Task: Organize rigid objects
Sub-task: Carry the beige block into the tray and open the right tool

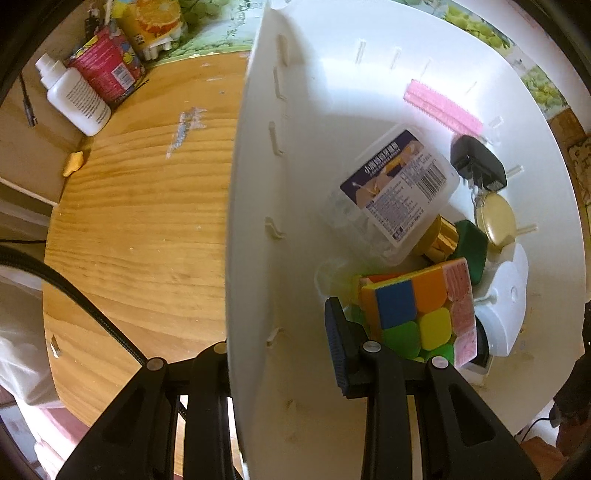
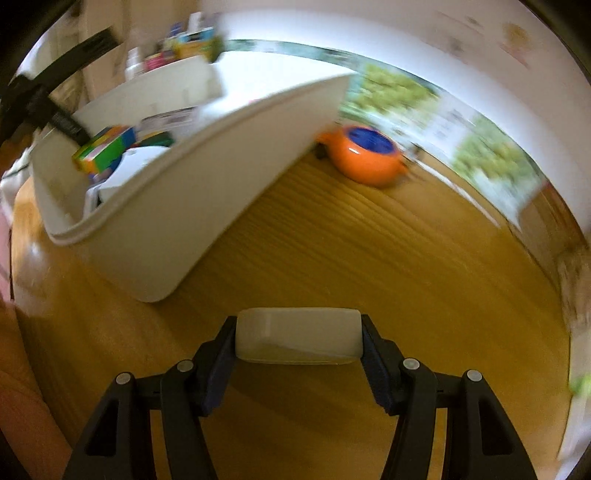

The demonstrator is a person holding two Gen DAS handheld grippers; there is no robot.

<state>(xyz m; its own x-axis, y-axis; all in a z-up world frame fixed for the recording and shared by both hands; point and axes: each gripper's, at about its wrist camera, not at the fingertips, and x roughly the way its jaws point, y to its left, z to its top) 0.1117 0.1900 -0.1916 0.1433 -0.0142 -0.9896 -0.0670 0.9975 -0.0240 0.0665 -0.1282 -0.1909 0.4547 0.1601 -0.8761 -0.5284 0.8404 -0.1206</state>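
A white squeeze bottle [image 1: 75,98] lies at the far corner of the wooden table [image 1: 147,206], just beside a red printed carton [image 1: 109,66] and an orange juice box [image 1: 155,26]. A small yellow scrap [image 1: 74,162] sits at the table's edge near them. A black cable [image 1: 85,310] crosses the near side of the table.

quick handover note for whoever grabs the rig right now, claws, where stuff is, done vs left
Left claw: clamped on the wall of the white bin, steadying it.
Right claw: shut on a white block above the wooden table, beside the bin, not yet in.
Done: cube, clear labelled box, pink comb, black adapter lie in the bin.
Left: drop the block in; the orange pot sits behind the bin on the table.
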